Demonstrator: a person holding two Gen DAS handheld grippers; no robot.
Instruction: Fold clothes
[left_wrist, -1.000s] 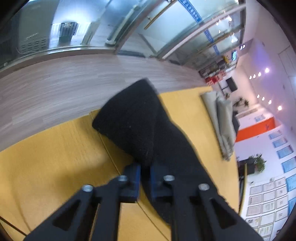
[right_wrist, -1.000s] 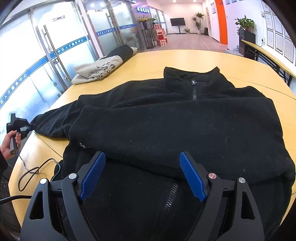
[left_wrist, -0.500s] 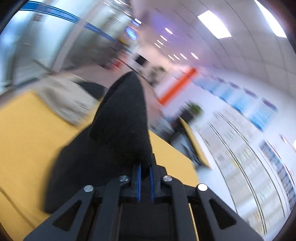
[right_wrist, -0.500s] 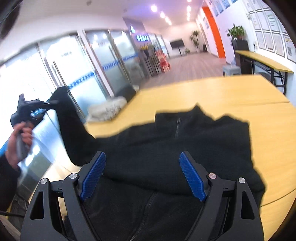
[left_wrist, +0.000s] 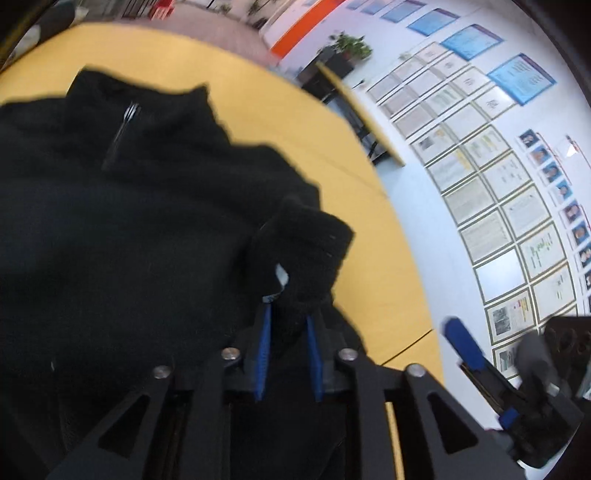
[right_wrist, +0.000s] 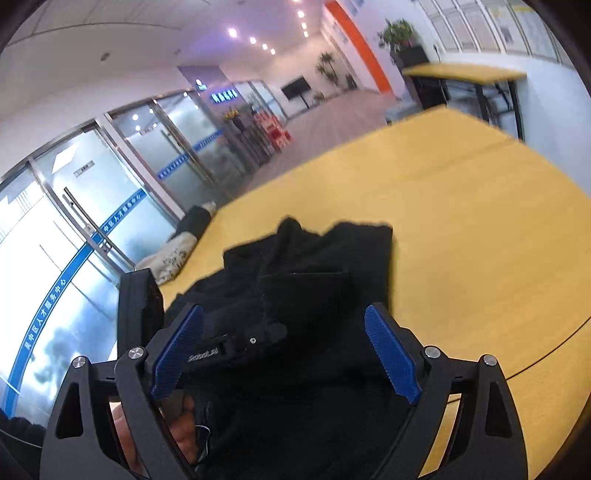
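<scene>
A black fleece jacket (left_wrist: 129, 240) lies on the yellow table (left_wrist: 277, 122), its zipped collar (left_wrist: 125, 122) at the far side. My left gripper (left_wrist: 288, 321) is over the jacket's body, and its jaws are opening. The black sleeve cuff (left_wrist: 310, 247) still stands between the blue pads and fills the gap. My right gripper (right_wrist: 284, 354) hovers above the jacket (right_wrist: 332, 258) with its jaws wide and still opening, and nothing is gripped. From the right wrist, my left gripper (right_wrist: 269, 332) shows low on the left. One finger (left_wrist: 463, 345) of the right gripper shows at lower right.
A folded beige garment (right_wrist: 170, 258) lies at the table's far left edge. The table (right_wrist: 480, 221) stretches bare to the right of the jacket. A hand (right_wrist: 184, 424) shows below the left gripper. Glass doors stand left; a second desk (right_wrist: 461, 72) is at the back right.
My left gripper has carried the sleeve from the table's left edge up and across onto the jacket's body, and its pads have parted. My right gripper has lifted and swung away from the hem.
</scene>
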